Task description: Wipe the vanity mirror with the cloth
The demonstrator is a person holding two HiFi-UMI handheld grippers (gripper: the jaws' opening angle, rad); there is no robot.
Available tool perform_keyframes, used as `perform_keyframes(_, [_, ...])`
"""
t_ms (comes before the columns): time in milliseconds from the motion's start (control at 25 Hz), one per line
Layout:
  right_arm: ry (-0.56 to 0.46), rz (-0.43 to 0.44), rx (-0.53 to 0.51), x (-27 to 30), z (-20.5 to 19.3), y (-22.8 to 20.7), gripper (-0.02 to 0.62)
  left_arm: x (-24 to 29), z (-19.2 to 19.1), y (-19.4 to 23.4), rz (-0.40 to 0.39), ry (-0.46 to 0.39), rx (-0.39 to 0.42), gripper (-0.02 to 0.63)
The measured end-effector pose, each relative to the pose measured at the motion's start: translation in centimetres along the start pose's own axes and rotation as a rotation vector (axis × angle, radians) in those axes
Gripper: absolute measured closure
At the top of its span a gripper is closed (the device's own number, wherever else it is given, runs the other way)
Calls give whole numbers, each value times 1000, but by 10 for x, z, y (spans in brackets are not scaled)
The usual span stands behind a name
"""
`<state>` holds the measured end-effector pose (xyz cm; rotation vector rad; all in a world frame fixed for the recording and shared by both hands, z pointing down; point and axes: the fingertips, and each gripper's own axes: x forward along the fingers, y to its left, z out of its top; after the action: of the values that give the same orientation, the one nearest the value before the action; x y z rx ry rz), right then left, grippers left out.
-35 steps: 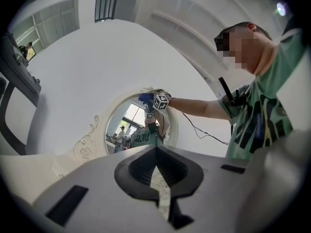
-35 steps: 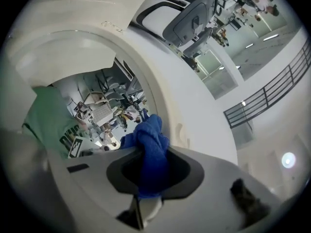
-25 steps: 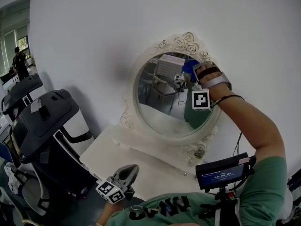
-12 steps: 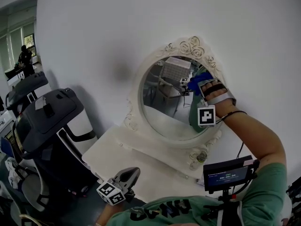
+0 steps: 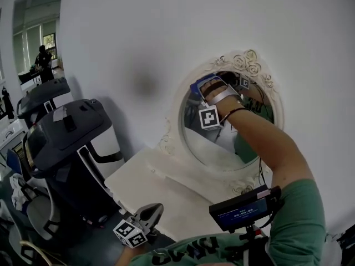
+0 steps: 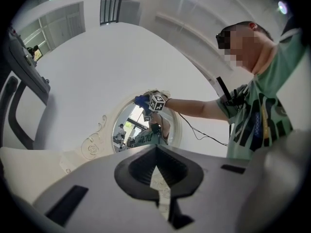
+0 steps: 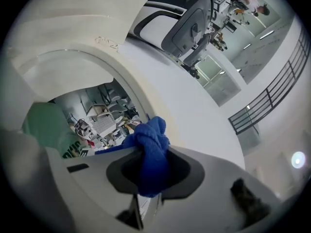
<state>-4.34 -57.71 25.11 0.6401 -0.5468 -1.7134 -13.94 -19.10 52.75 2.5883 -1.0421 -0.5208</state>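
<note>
The oval vanity mirror (image 5: 219,146) in its ornate white frame (image 5: 250,57) stands on a white vanity top against the wall. My right gripper (image 5: 204,87) is shut on a blue cloth (image 5: 196,86), which presses on the glass at the mirror's upper left. In the right gripper view the cloth (image 7: 151,144) bulges out between the jaws beside the mirror glass (image 7: 92,106). My left gripper (image 5: 150,210) hangs low in front of the vanity, jaws together with nothing between them. From the left gripper view (image 6: 156,155) the mirror (image 6: 130,130) and cloth (image 6: 141,100) show far off.
The white vanity top (image 5: 150,182) runs below the mirror. A black and white machine (image 5: 61,143) stands at the left, close to the vanity's corner. A small lit screen (image 5: 244,209) hangs at my chest. A person (image 5: 42,60) stands far back left.
My right gripper has swept the cloth across the glass from the mirror's upper right to its upper left. The left gripper has stayed low.
</note>
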Motion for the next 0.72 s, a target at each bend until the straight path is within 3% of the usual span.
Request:
perform_keyframes(160, [0, 2, -43, 19, 10, 7, 525, -9, -2, 10, 35, -6, -10, 600])
perform_keyframes(320, [-3, 14, -16, 19, 10, 11, 525, 2, -4, 10, 17, 0, -17, 600])
perform_keyframes(520, [17, 100, 28, -24, -31, 34, 525, 22, 3, -19, -51, 13, -7, 600])
perform_keyframes(720, [69, 138, -23, -80, -75, 78, 525, 41, -3, -18, -115, 37, 1, 600])
